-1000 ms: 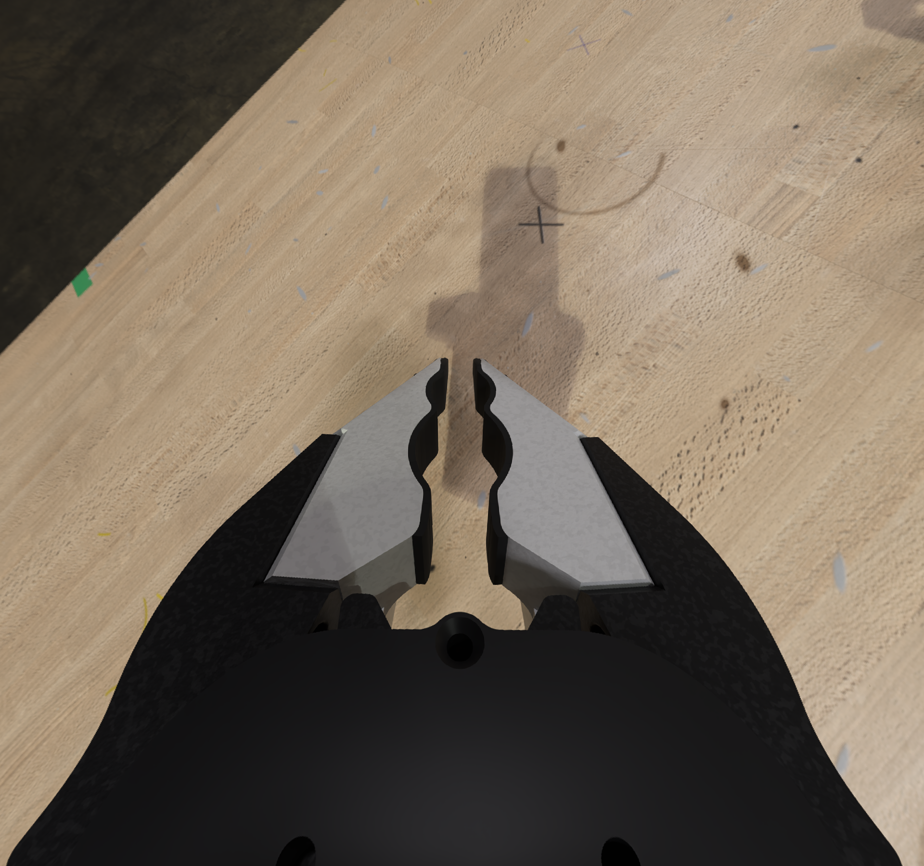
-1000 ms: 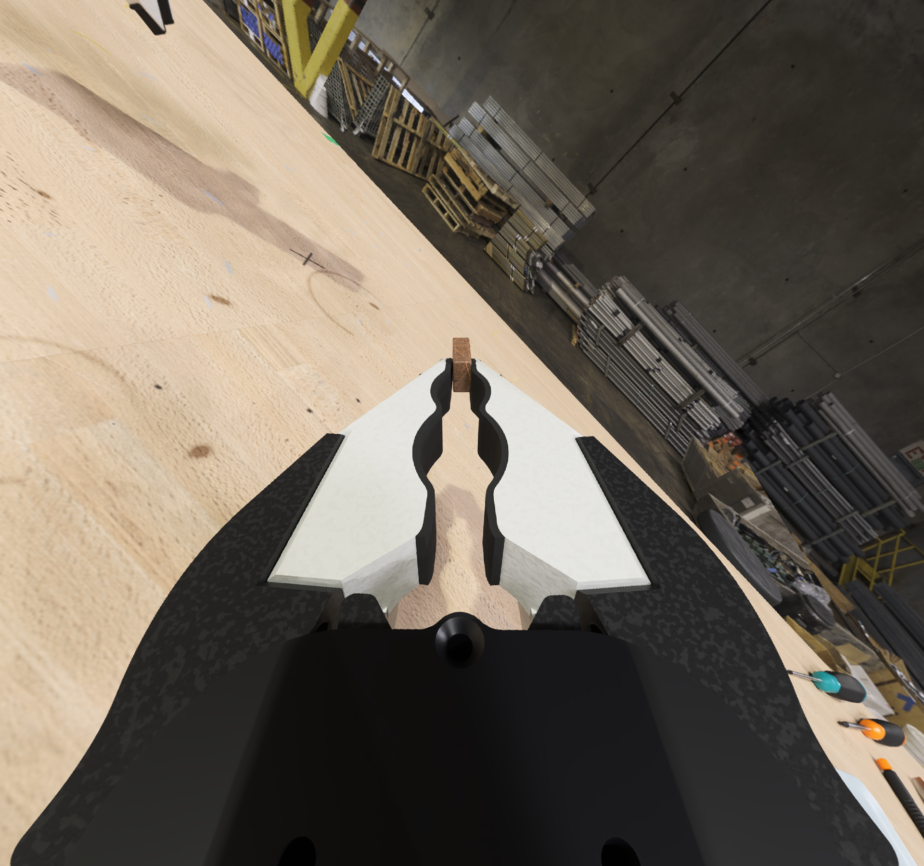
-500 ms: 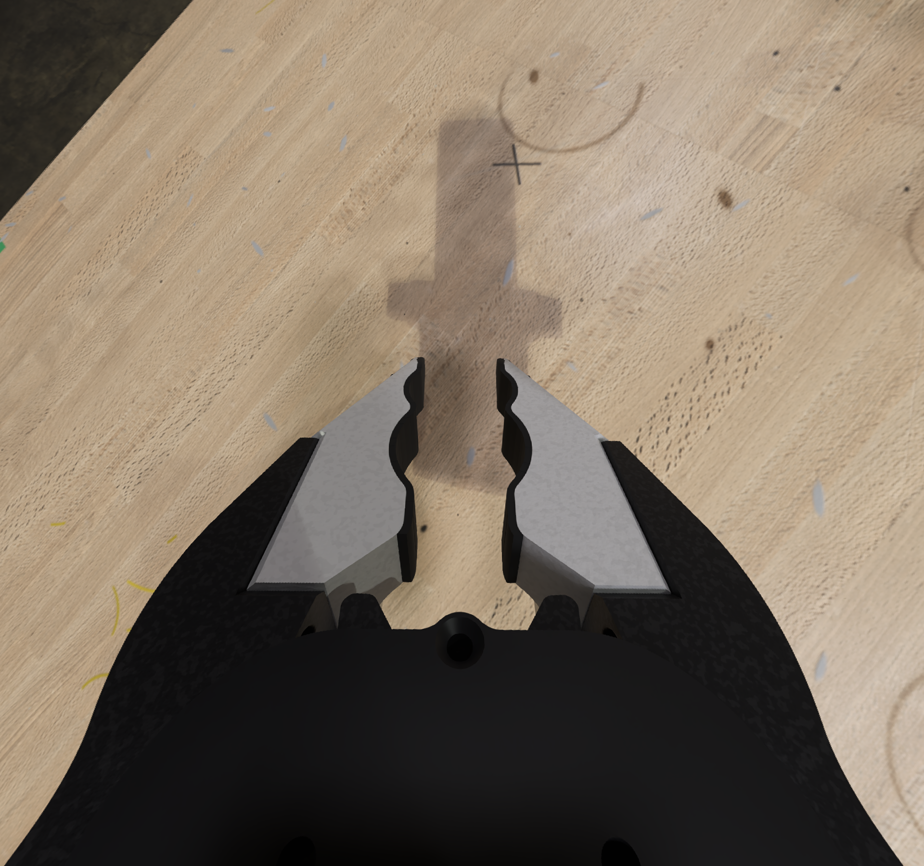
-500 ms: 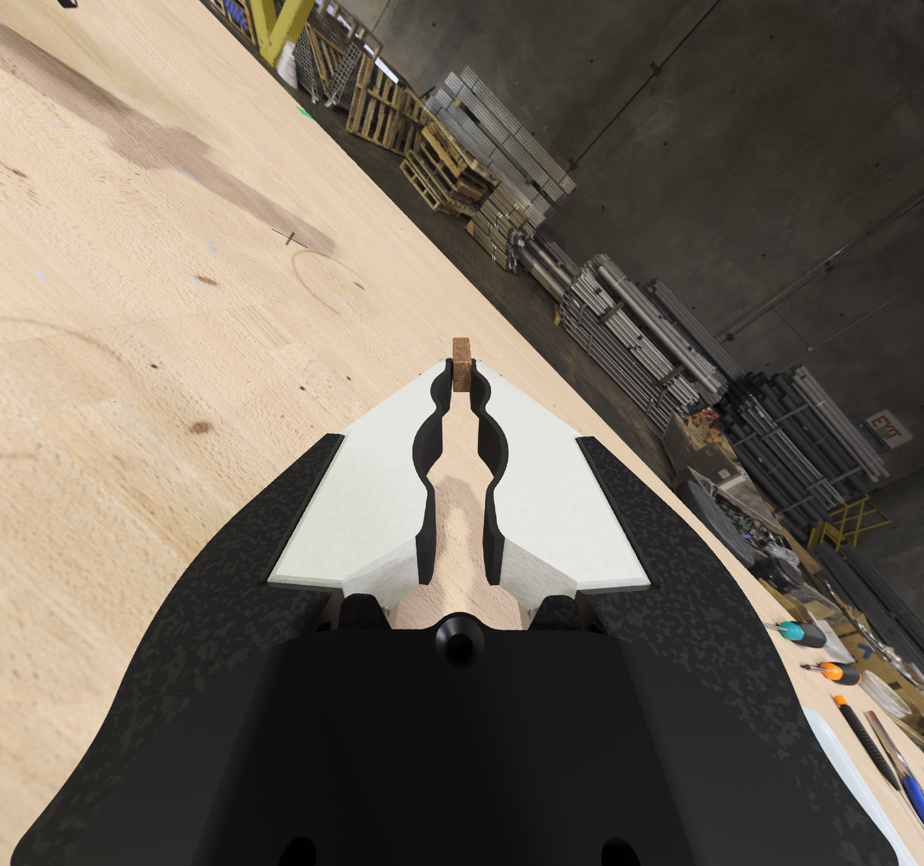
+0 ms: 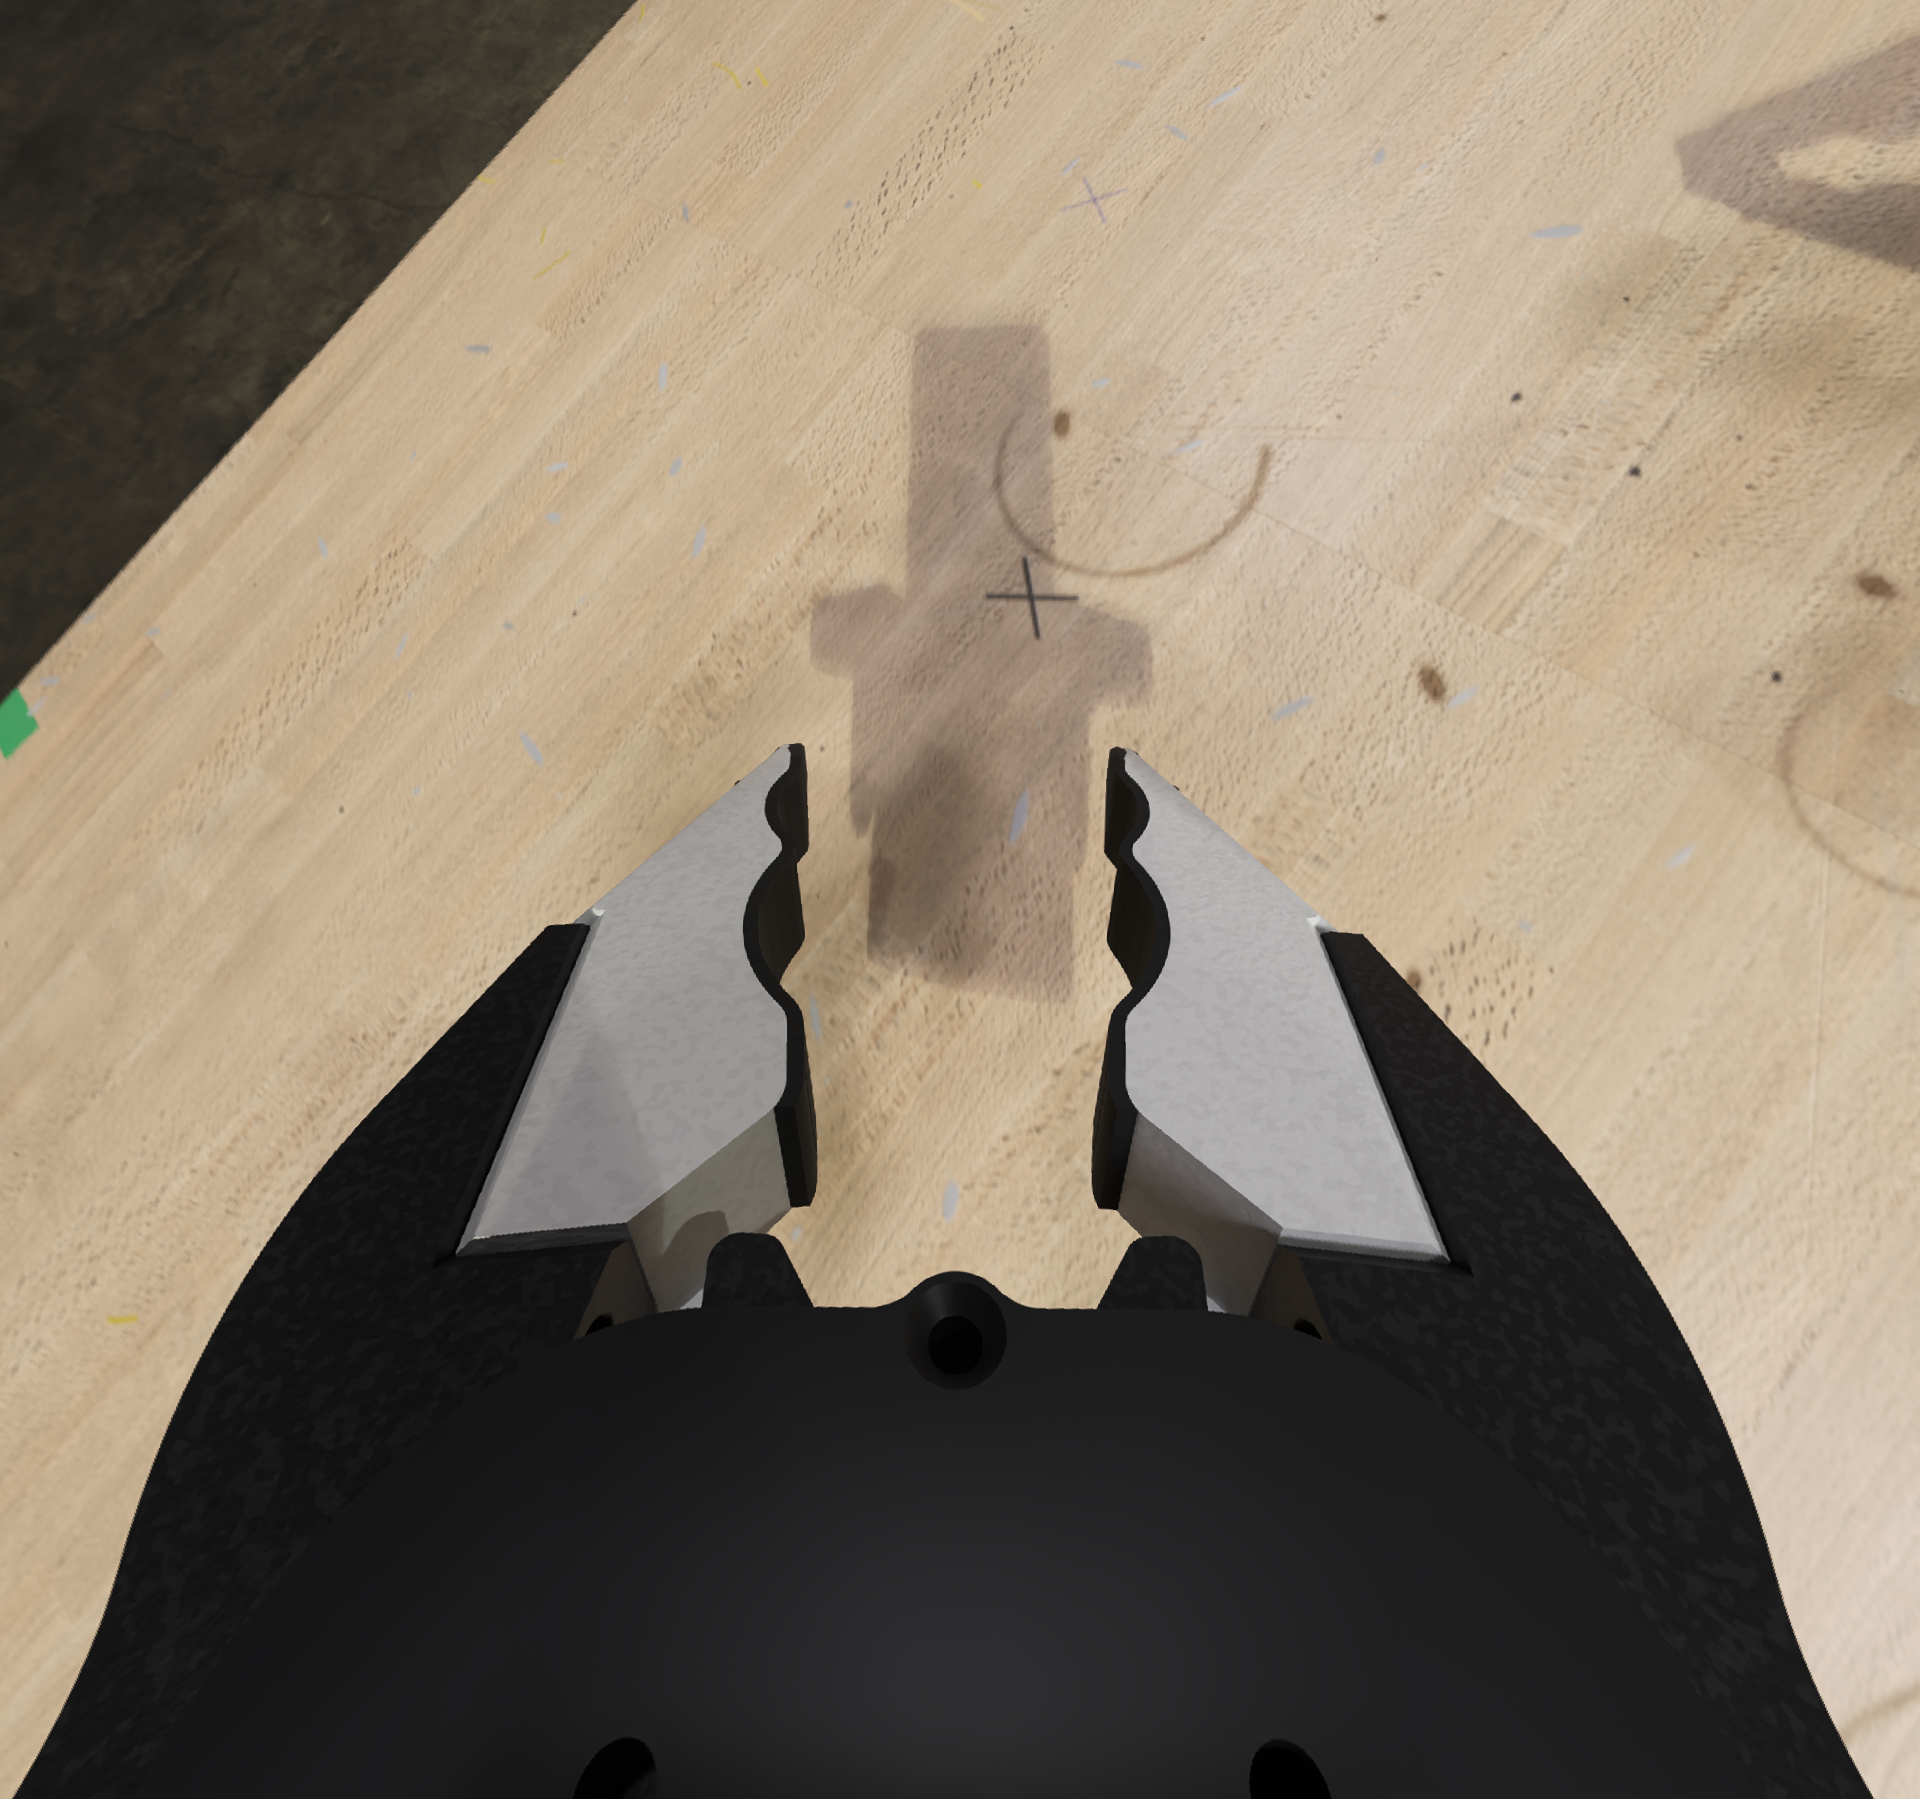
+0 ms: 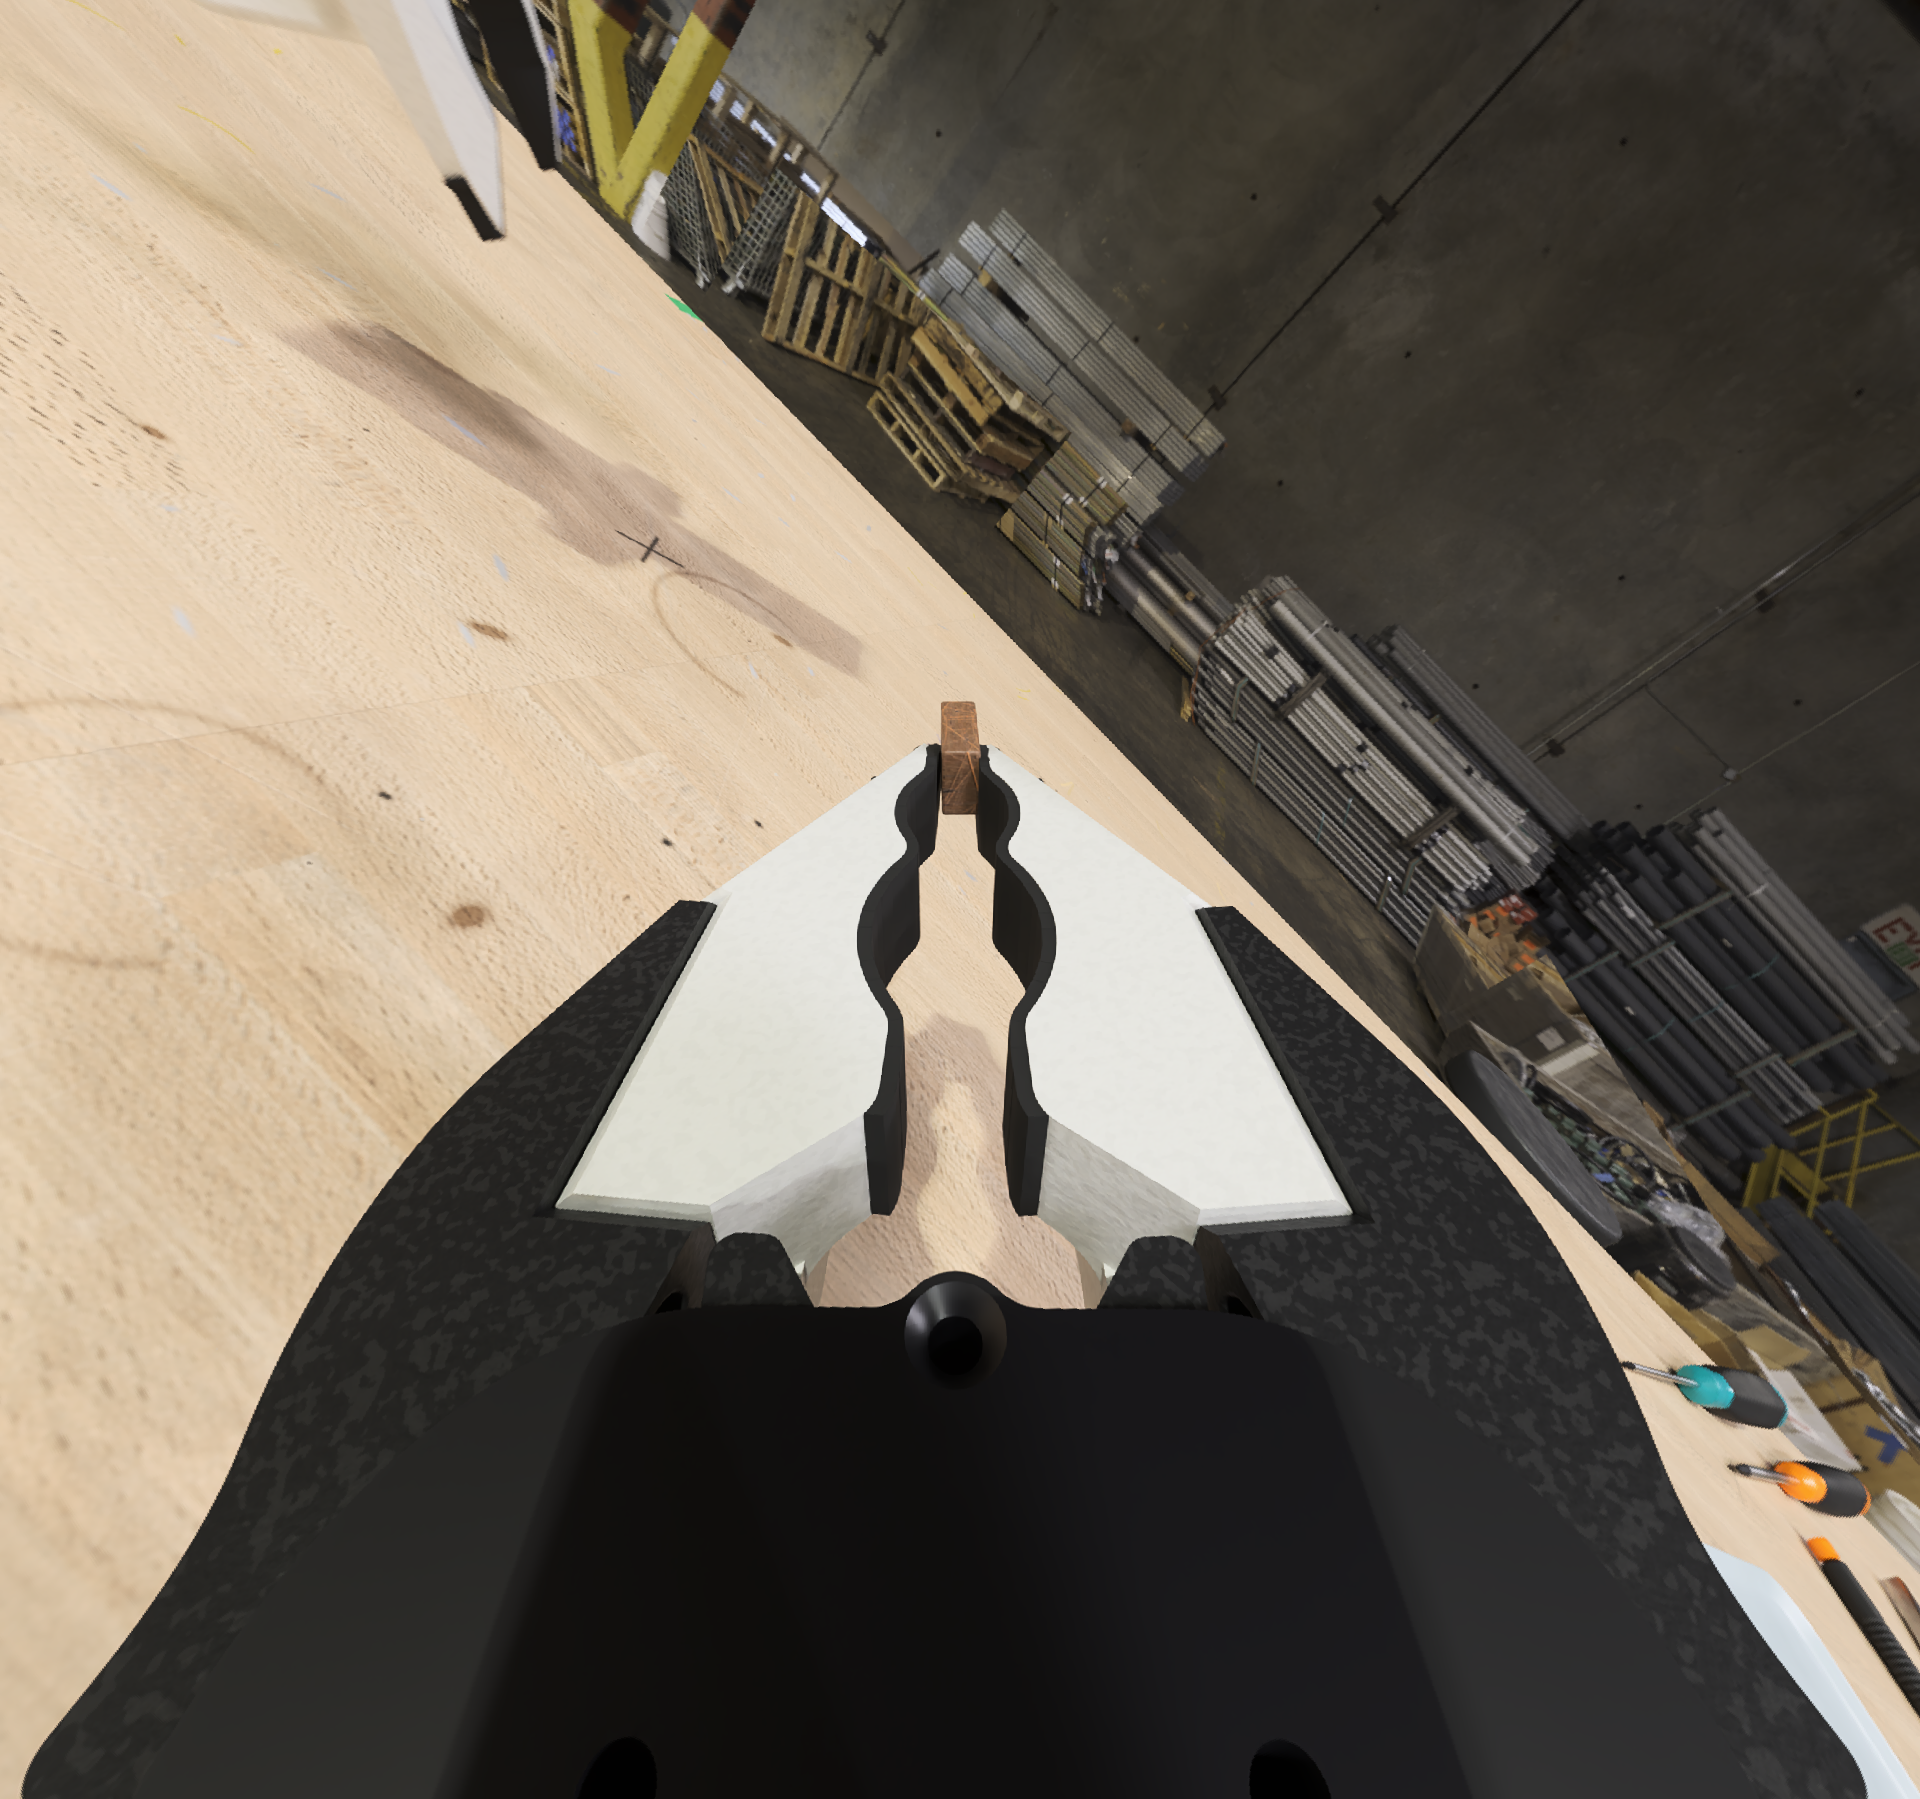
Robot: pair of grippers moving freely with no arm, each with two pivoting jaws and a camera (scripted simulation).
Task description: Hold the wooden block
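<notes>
Pale wood planks make up the desk [image 5: 416, 814] under me, flecked with small grey and yellow specks; its edge runs diagonally, and beyond it lies dark floor. My left gripper [image 5: 956, 762] points down at the desk, tilted slightly forward, its jaws set well apart with nothing between them. Its shadow falls straight ahead of the fingertips, and a small black pencilled cross [image 5: 1031, 596] sits in that shadow, just below a brown ring stain [image 5: 1132, 513]. A green scrap of tape [image 5: 16, 723] lies at the desk's edge, far left of the cross.

My right gripper [image 6: 958, 762] is rolled to one side, so the desk [image 6: 312, 814] climbs across its view. Its jaws are nearly together, pinching the wooden block [image 6: 958, 757] at the very fingertips. That block is small, reddish brown, with visible grain, and it stands up past the tips, clear of the desk. The same cross [image 6: 649, 547] shows to the block's upper left, and farther that way my left gripper [image 6: 457, 87] hangs above the desk, only partly in view.

Right of the block, beyond the desk's edge, stand wooden pallets [image 6: 862, 315], then stacked metal pipes [image 6: 1351, 710] along a dark wall. Nearer, low and right of the block, a teal-handled screwdriver [image 6: 1725, 1391] and an orange-handled one [image 6: 1813, 1487] lie on the desk.
</notes>
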